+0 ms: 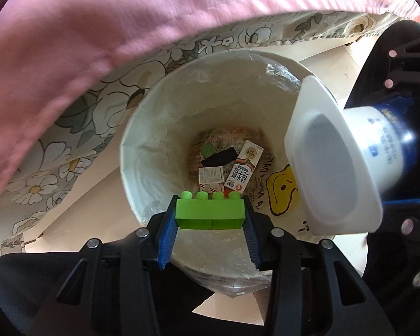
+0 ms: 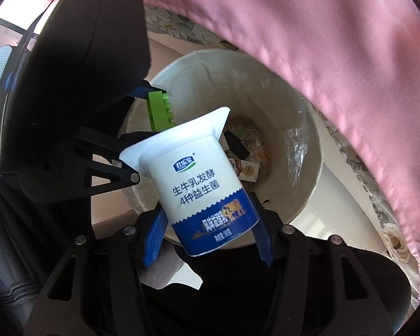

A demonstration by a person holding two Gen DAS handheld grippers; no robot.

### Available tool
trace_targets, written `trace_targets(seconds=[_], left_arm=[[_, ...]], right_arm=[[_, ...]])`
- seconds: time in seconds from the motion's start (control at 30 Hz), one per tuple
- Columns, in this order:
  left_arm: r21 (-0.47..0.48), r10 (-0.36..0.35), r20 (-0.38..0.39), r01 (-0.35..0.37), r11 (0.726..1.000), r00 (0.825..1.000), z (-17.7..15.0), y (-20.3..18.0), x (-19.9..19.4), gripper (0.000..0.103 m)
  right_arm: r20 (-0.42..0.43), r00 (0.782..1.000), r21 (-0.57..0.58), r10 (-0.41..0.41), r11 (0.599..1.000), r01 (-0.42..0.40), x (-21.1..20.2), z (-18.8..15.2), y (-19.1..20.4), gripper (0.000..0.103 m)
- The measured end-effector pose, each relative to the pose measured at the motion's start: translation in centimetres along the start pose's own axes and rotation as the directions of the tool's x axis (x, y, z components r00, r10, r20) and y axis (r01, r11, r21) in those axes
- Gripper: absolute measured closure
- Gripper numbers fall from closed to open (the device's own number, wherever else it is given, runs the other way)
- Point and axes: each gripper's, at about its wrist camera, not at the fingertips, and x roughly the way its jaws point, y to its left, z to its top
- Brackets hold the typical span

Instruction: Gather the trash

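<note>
Pink bedsheet (image 1: 126, 28) over floral fabric, far side. We hold both tongs above the round white plastic-lined waste bin (image 1: 142, 145), cartons at its bottom. Right tongs (image 2: 210, 224) pinching an upside-down white-and-blue yoghurt cup (image 2: 198, 184). Left tongs (image 1: 210, 218) pinching a green studded plastic building brick (image 1: 210, 212).

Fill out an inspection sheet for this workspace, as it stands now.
Surface: pale floor under the bin.
Job's things: green toy brick and yogurt cup, both held over the lined white trash bin.
Clutter: cartons, a black piece and wrappers in the bin.
Grippers: left gripper clamps the brick; right gripper clamps the cup.
Cables: nothing seen.
Surroundings: pink cloth over floral fabric.
</note>
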Motion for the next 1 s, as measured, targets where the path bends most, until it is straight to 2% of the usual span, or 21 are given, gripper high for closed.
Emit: trace_targets(seconds=[0.3, 0.6, 0.63, 0.7, 0.77, 0.83, 0.87, 1.0], left_arm=[[-0.007, 0.004, -0.013, -0.004, 1.0, 1.0, -0.1, 0.2, 0.1, 0.058], [-0.016, 0.01, -0.02, -0.01, 1.0, 1.0, 0.0, 0.3, 1.1, 0.058], [-0.018, 0.01, -0.019, -0.011, 1.0, 1.0, 0.0, 0.3, 1.0, 0.058], [-0.02, 0.001, -0.025, -0.002, 1.0, 1.0, 0.0, 0.4, 1.3, 0.057], [-0.023, -0.005, -0.023, 0.004, 1.0, 1.0, 0.1, 0.4, 1.4, 0.034], [-0.027, -0.007, -0.017, 0.007, 1.0, 1.0, 0.1, 0.5, 1.4, 0.02], [-0.026, -0.005, -0.015, 0.004, 1.0, 1.0, 0.1, 0.5, 1.4, 0.015], [-0.03, -0.011, -0.023, 0.01, 1.0, 1.0, 0.1, 0.5, 1.6, 0.009]], right_arm=[[-0.019, 1.0, 0.004, -0.002, 1.0, 0.002, -0.1, 1.0, 0.5, 0.047], [-0.018, 1.0, 0.0, -0.01, 1.0, 0.01, 0.7, 0.6, -0.4, 0.047], [-0.015, 1.0, 0.001, -0.013, 1.0, 0.013, 0.7, 0.6, -0.4, 0.046], [-0.002, 1.0, 0.009, -0.025, 1.0, 0.025, 0.7, 0.6, -0.3, 0.035], [0.011, 0.999, 0.012, -0.037, 0.999, 0.036, 0.6, 0.6, -0.4, 0.018], [0.021, 0.999, 0.02, -0.049, 0.999, 0.049, 0.4, 0.6, -0.4, 0.012], [0.021, 0.998, 0.022, -0.052, 0.998, 0.051, 0.4, 0.5, -0.4, 0.01], [0.025, 0.998, 0.036, -0.065, 0.997, 0.064, 0.2, 0.5, -0.6, 0.007]])
